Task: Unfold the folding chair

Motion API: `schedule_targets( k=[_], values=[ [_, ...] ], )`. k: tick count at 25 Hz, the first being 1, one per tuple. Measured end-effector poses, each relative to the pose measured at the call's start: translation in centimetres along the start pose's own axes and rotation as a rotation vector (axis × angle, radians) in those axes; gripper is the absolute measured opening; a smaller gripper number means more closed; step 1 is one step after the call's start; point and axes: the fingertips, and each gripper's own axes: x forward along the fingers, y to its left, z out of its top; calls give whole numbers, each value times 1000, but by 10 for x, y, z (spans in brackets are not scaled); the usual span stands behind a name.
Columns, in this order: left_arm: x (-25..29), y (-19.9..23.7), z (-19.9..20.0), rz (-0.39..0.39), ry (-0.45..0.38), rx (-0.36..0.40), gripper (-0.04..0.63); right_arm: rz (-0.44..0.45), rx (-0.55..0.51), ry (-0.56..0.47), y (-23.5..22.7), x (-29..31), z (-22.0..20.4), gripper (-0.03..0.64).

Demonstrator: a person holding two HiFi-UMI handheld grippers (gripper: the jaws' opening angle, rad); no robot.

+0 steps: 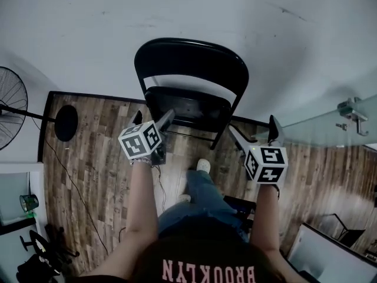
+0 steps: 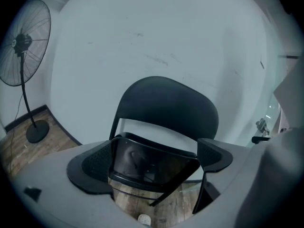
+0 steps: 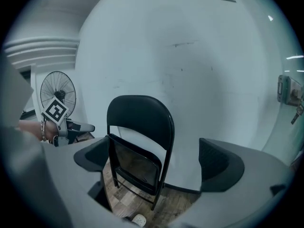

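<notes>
Left claw (image 1: 152,120) and right claw (image 1: 254,131) both released, empty, facing black metal folding chair (image 1: 189,69) standing just ahead.

One folding chair (image 1: 191,75), one pedestal fan (image 1: 10,108), and two claws: one left claw (image 1: 153,118), one right claw (image 1: 257,133).

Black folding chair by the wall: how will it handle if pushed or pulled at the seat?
Folding chair looks like rigid metal, so probably stiff. Folded, its footprint is narrow; likely tips easily. Legs may slide on the smooth wood floor.
</notes>
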Motion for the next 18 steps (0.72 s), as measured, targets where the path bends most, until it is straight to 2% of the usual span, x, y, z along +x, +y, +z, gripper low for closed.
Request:
schedule_targets(
  k=[9,13,14,17,18],
  values=[
    [51,22,2,21,25,-195,560,12,-3,61,-26,61,8,569],
    [76,30,-5,15,58,-249,538,12,-5,88,-27,80,8,569],
    [82,34,-6,17,62,-277,519,13,-9,95,-26,83,7,569],
    [96,47,-8,24,52,-409,389,11,-16,125,-22,93,5,569],
    [101,51,-8,22,46,-455,368,6,-15,134,-22,96,5,569]
  ],
)
